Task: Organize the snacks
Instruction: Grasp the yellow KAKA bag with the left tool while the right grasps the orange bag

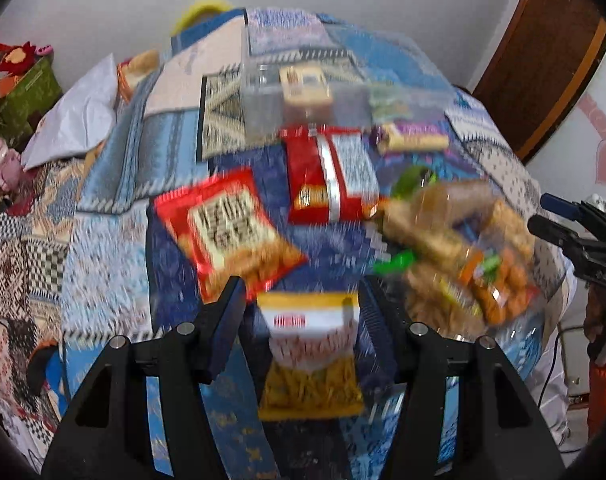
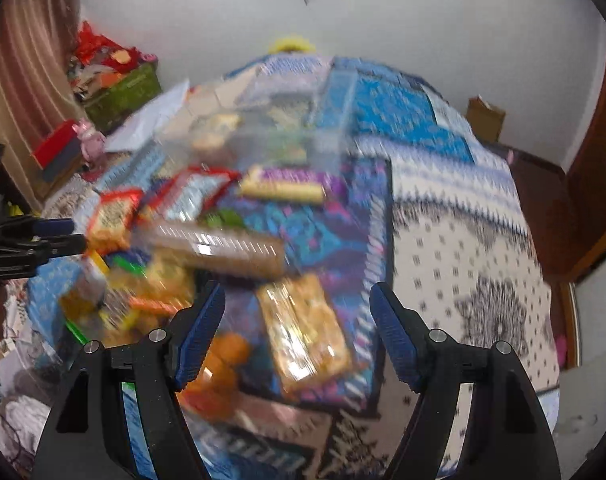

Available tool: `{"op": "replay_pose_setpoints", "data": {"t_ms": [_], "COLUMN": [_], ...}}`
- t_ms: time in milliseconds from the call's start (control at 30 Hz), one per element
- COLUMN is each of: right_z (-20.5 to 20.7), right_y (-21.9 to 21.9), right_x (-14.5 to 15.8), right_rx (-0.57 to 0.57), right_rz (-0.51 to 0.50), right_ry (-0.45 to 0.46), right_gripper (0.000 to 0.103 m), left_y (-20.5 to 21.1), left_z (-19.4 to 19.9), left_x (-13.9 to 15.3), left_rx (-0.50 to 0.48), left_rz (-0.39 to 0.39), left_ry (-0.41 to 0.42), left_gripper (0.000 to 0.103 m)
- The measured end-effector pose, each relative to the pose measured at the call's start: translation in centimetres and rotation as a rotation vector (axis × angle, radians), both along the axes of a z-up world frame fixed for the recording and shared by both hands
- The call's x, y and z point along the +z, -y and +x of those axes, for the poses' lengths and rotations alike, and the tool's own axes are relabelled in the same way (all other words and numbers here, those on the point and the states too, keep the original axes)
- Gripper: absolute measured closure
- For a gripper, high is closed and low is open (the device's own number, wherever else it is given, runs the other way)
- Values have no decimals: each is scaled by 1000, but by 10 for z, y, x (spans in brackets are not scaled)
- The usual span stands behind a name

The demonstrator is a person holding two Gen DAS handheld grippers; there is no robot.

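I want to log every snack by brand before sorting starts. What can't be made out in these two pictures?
- Left wrist view: print on the red packet and yellow packet is smeared by motion blur.
- Left wrist view: what else sits in the clear box is blurred by motion.
- Right wrist view: the snack pile is blurred, its lower edge hidden behind the right gripper.

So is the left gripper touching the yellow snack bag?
Cannot tell. In the blurry left wrist view, the yellow snack bag sits between the left gripper's open fingers, edges smeared.

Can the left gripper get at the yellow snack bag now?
Probably yes. The yellow bag lies between the open fingers of the left gripper, with nothing on top; blur hides whether they touch.
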State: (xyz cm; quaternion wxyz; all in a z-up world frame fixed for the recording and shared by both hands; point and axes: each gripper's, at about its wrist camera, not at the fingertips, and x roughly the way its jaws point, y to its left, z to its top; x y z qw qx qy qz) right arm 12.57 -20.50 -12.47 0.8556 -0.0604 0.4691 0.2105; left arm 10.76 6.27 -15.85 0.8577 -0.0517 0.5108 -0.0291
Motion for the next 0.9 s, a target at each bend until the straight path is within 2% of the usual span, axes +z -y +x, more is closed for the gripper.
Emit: {"op": "replay_pose_setpoints", "data": {"t_ms": [133,267,433,533,633,900], "right_z": [1,8,16,11,7,1], "right_y": [3,4,5,2,1,0], "right_x": [-20,-30,-41,-41,-40,-29], "right_rx": [0,-15,-15,5,6,8], "right_rz": [-13,-38,-19,-11,1,40], "right_ry": [-45,-52,-84,-80,-71,-51], "right_gripper": [31,31,32,46,54,60], "left_y": [2,7,15,17,15,15], "left_z": [-12,-20,-20,-18,-17,-17], "left_x": [-19,-29,-37,-42,-47,-40], "left_rx": [4,-12,-29,-37,-20,-17], "left_rz": [-26,-6,-3,9,-7,-31], "left_ry": [-48,-71,-95,-92,-81,-33], "left_gripper": [45,45,45,45,45,54]}}
